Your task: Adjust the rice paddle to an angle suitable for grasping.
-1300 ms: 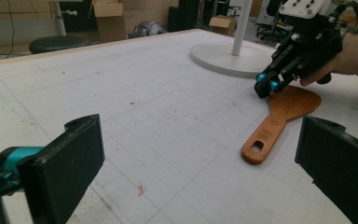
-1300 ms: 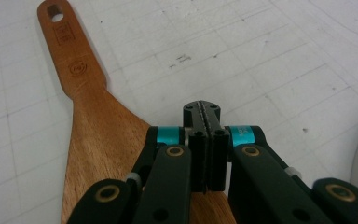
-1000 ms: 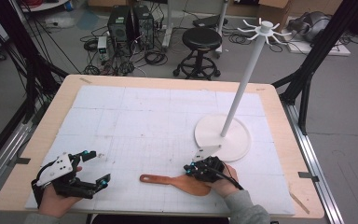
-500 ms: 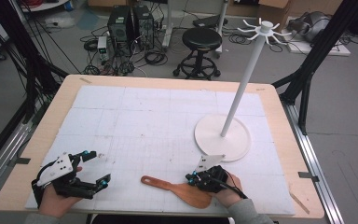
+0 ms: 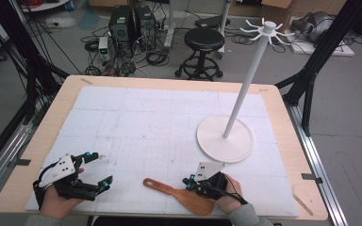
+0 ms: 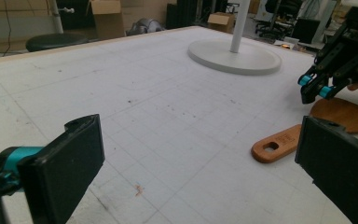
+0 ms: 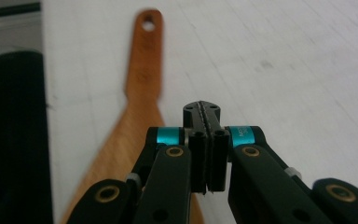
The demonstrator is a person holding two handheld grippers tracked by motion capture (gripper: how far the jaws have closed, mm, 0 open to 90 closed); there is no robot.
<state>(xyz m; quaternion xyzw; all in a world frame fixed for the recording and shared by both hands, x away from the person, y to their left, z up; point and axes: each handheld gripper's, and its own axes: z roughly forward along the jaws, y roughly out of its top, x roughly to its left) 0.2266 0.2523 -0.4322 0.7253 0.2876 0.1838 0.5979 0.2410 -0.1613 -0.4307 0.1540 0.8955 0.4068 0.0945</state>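
Near the table's front edge lies a flat wooden spatula [image 5: 181,194], its slim handle pierced by a hole. Just above its broad blade, the right gripper [image 5: 191,183] is clenched empty; the left gripper [image 5: 98,170] gapes wide.

My table [image 5: 283,101] is pale wood with a white gridded mat [image 5: 146,122] on it. Beyond its far edge: grey floor [image 5: 349,89], black round stool [image 5: 206,40], computer towers [image 5: 132,23] amid tangled cables [image 5: 155,57]. Black frame struts [image 5: 23,52] stand on both sides. Cardboard boxes [image 6: 107,16] sit further back.
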